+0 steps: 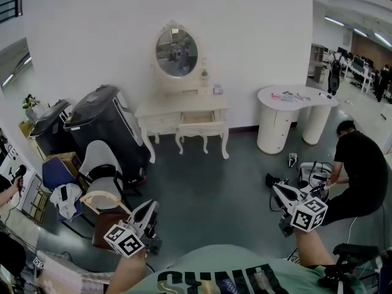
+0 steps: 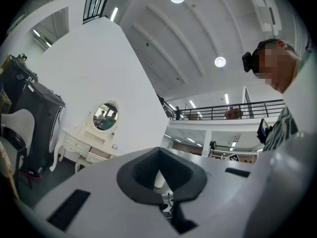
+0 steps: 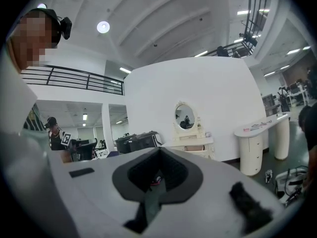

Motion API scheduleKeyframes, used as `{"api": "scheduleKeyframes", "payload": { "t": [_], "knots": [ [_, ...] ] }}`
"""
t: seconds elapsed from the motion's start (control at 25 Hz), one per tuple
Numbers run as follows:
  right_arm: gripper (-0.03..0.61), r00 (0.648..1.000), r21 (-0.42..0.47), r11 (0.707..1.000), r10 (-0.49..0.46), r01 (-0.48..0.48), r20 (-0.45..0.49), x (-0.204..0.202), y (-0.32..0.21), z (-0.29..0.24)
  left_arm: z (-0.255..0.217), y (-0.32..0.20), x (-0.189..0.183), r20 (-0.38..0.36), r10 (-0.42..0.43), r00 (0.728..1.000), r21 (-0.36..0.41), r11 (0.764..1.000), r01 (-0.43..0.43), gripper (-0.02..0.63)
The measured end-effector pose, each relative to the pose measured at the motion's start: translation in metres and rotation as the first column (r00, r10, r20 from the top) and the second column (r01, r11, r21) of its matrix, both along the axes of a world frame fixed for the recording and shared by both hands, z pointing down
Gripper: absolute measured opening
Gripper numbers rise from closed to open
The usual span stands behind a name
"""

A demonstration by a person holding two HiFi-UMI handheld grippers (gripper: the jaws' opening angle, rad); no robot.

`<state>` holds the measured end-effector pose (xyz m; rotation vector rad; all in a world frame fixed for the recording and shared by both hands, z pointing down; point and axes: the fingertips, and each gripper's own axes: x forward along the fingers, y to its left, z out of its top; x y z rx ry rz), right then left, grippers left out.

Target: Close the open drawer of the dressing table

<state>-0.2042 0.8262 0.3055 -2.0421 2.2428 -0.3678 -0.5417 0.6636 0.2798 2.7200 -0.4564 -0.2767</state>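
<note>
The white dressing table (image 1: 160, 110) stands against the far wall under its oval mirror (image 1: 176, 52). Its middle drawer (image 1: 199, 120) is pulled out toward me. Both grippers are low in the head view, a few steps away from the table, with bare floor between. My left gripper (image 1: 149, 212) is shut and empty, and points toward the table. My right gripper (image 1: 277, 192) is also shut with nothing in it. In the left gripper view the table (image 2: 74, 138) and open drawer (image 2: 99, 154) lie far left. In the right gripper view the table (image 3: 190, 144) is straight beyond the jaws.
Two black covered cases (image 1: 104, 124) and a chair (image 1: 101, 176) stand left of the table. A white curved counter (image 1: 288, 112) is at the right. A person in black (image 1: 361, 170) crouches by bags (image 1: 312, 176) on the floor at the right.
</note>
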Motion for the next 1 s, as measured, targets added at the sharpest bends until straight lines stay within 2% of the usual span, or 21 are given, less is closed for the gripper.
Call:
{"api": "scheduleKeyframes", "payload": {
  "t": [0.28, 0.48, 0.68, 1.0],
  "knots": [
    [0.011, 0.999, -0.033, 0.998, 0.051, -0.051, 0.002, 0.024, -0.004, 0.007, 0.006, -0.021, 0.034, -0.005, 0.051, 0.999, -0.041, 0.998, -0.051, -0.002],
    [0.011, 0.994, -0.068, 0.992, 0.107, -0.108, -0.012, 0.036, -0.022, 0.012, 0.017, -0.058, 0.065, -0.033, 0.132, 0.991, -0.071, 0.988, -0.134, -0.002],
    [0.011, 0.982, -0.071, 0.98, 0.186, -0.187, -0.029, 0.044, -0.061, 0.003, 0.018, -0.119, 0.09, -0.062, 0.214, 0.975, -0.092, 0.971, -0.219, -0.002],
    [0.011, 0.961, -0.066, 0.96, 0.268, -0.272, -0.061, 0.039, -0.154, -0.017, 0.007, -0.232, 0.104, -0.056, 0.302, 0.952, -0.065, 0.95, -0.305, -0.002]
  ]
}}
